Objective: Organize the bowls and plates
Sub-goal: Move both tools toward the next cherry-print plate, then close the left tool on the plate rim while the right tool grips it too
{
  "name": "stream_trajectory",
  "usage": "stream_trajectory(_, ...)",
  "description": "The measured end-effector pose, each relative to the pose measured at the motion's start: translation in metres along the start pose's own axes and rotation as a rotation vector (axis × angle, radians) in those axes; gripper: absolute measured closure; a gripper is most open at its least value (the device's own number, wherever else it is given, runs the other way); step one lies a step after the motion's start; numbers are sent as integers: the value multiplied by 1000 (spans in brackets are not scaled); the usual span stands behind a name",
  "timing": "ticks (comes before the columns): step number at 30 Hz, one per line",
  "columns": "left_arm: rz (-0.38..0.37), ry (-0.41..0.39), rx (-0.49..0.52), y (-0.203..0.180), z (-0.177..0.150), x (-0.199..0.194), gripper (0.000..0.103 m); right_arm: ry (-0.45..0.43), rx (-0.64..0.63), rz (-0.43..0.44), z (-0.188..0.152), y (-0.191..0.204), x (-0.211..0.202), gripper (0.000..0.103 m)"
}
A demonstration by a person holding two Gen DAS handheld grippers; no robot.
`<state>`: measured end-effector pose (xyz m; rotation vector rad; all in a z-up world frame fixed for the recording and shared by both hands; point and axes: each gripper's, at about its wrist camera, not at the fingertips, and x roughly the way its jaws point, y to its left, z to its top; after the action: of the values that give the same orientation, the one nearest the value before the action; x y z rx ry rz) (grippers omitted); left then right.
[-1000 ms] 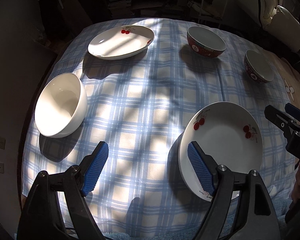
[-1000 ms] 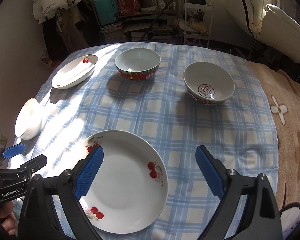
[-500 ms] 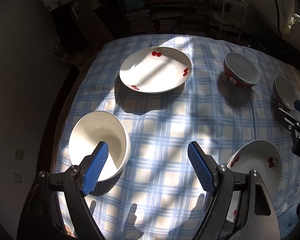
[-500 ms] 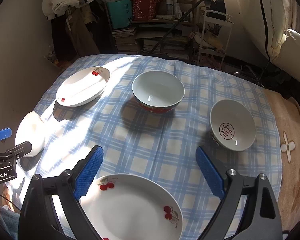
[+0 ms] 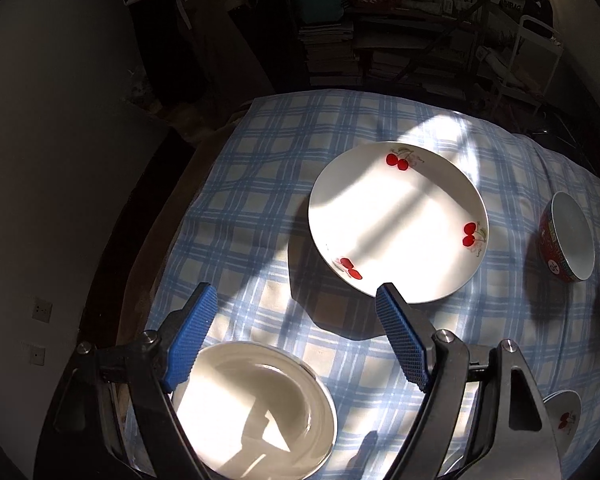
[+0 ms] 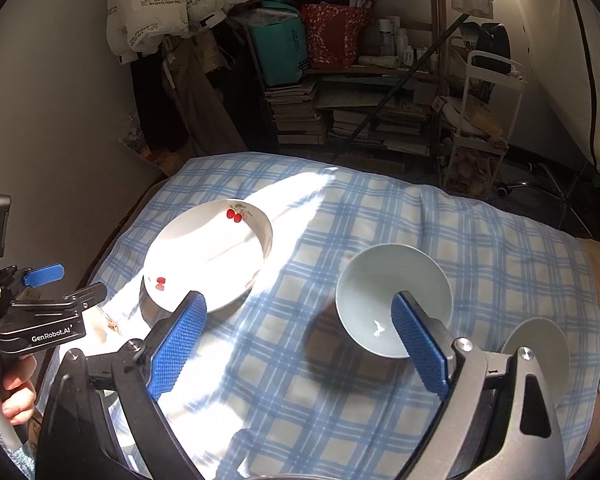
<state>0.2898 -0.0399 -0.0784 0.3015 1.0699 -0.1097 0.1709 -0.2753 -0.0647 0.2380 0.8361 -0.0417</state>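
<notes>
Hovering above a desk draped in a blue-and-white checked cloth [image 5: 268, 184], the left gripper [image 5: 296, 340] stands with its blue ribbed pads spread wide and nothing between them; a plain white deep bowl [image 5: 256, 420] sits on the cloth directly beneath its left finger, at the near left corner; a round white ceramic plate painted with three red cherry sprigs [image 5: 398, 222] lies farther back in a patch of sunlight, its near rim just past the tip of the right finger; a red-patterned bowl with a pale inside [image 5: 568, 242] stands at the right edge of that view, and a second cherry-painted plate [image 5: 566, 414] peeks out behind the gripper's right arm.

The right gripper [image 6: 298, 344] is likewise spread wide and empty; a pale bowl [image 6: 392, 296] sits on the cloth behind its right finger, and another pale bowl [image 6: 540, 344] is partly hidden by the gripper's frame farther right; the sunlit cherry plate lies beyond its left finger; a person's hand [image 6: 14, 390] grips the handle of the left gripper at the left edge; cluttered shelves of stacked books [image 6: 300, 116] fill the background.
</notes>
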Motion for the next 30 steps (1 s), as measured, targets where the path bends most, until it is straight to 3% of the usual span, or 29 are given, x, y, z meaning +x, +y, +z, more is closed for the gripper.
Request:
stream_trajectory(8, -36, 77, -78, 20, 36, 65, 22, 52, -38, 9, 41, 14, 67, 5)
stream_trajectory(15, -40, 148, -71, 18, 51, 108, 23, 172, -57, -21, 53, 20, 126, 7)
stream_trajectory(18, -74, 182, -43, 14, 53, 121, 42, 238, -64, -29, 53, 19, 152, 12)
stream_trajectory(21, -102, 196, -72, 17, 56, 131, 47, 272, -54, -31, 49, 14, 170, 14)
stream_trajectory(23, -147, 203, -92, 18, 57, 135, 56, 308, -29, -15, 48, 8, 183, 25)
stream_trajectory(25, -192, 213, -98, 17, 59, 137, 76, 342, -10, 6, 44, 5, 192, 44)
stream_trajectory(27, -222, 220, -111, 14, 62, 138, 86, 352, -2, 38, 42, 4, 195, 53)
stream_trajectory(30, -202, 213, -101, 7, 67, 141, 90, 360, -3, 86, 43, 7, 196, 73)
